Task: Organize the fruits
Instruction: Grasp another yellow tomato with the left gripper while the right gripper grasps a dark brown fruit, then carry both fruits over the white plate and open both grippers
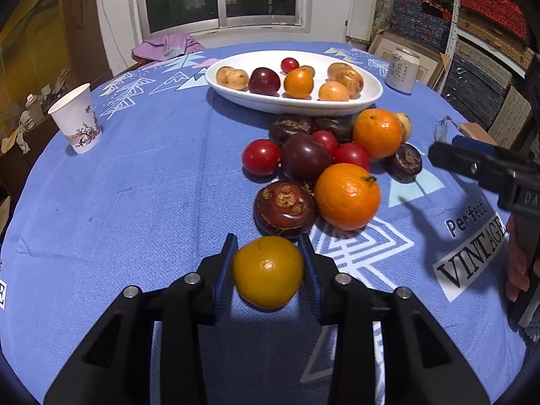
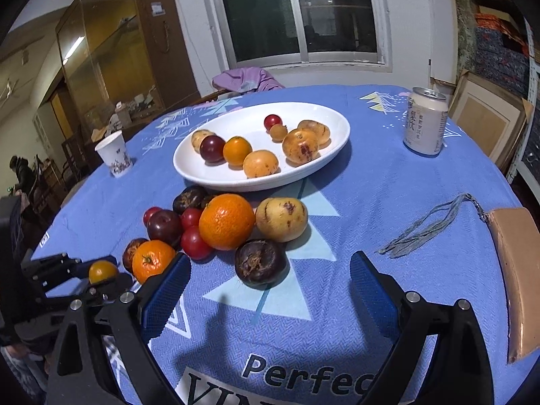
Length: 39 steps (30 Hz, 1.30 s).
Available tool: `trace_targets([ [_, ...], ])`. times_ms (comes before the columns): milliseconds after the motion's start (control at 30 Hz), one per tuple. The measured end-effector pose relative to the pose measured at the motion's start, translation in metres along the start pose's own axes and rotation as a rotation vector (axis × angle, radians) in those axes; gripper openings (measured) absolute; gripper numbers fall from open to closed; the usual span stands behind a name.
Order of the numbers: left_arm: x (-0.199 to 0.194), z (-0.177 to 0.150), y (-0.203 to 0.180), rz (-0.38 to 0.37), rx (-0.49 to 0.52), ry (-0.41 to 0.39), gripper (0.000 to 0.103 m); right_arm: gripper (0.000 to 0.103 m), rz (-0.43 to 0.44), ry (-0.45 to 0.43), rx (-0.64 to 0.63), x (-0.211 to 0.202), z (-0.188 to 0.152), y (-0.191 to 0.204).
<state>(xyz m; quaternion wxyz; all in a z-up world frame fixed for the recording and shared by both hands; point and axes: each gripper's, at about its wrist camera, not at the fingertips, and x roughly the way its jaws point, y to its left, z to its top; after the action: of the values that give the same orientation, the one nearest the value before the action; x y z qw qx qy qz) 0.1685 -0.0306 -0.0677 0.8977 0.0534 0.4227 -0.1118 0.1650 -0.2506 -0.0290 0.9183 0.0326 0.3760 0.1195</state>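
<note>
My left gripper [image 1: 268,253] is shut on a yellow-orange tomato [image 1: 267,271], held just above the blue tablecloth; it also shows in the right wrist view [image 2: 103,271]. Ahead lies a pile of loose fruit: a dark water chestnut [image 1: 284,207], two oranges [image 1: 347,195] [image 1: 377,132], red tomatoes [image 1: 261,157] and a dark plum [image 1: 305,158]. A white oval plate [image 1: 236,96] behind holds several fruits. My right gripper [image 2: 270,280] is open and empty, with a dark water chestnut [image 2: 260,261] just ahead between its fingers. A yellow spotted fruit [image 2: 281,217] lies beyond.
A paper cup [image 1: 78,119] stands at the left and a drink can [image 2: 425,121] at the far right. A grey tassel cord [image 2: 425,227] and a tan box [image 2: 516,270] lie at the right edge. Purple cloth [image 2: 248,79] lies on a chair behind the table.
</note>
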Motion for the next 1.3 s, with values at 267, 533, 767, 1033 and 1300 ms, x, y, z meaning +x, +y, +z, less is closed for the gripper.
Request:
trace_targets([
  [267, 0.005, 0.003, 0.012, 0.024, -0.052, 0.008, 0.037, 0.096, -0.028, 0.023, -0.111, 0.005, -0.006, 0.020],
  [533, 0.007, 0.001, 0.011, 0.029, -0.044, 0.016, 0.038, 0.080, -0.060, 0.095, -0.103, 0.022, -0.005, 0.016],
  [767, 0.007, 0.001, 0.012, 0.030, -0.044, 0.016, 0.038, 0.042, -0.062, 0.134, -0.133, 0.036, -0.001, 0.021],
  [1033, 0.013, -0.001, -0.001, -0.008, 0.023, 0.056, 0.094, 0.042, -0.046, 0.089, -0.136, 0.020, -0.004, 0.022],
  [1300, 0.004, -0.001, 0.011, -0.001, -0.044, 0.015, 0.046, 0.042, -0.041, 0.099, -0.139, 0.020, -0.007, 0.025],
])
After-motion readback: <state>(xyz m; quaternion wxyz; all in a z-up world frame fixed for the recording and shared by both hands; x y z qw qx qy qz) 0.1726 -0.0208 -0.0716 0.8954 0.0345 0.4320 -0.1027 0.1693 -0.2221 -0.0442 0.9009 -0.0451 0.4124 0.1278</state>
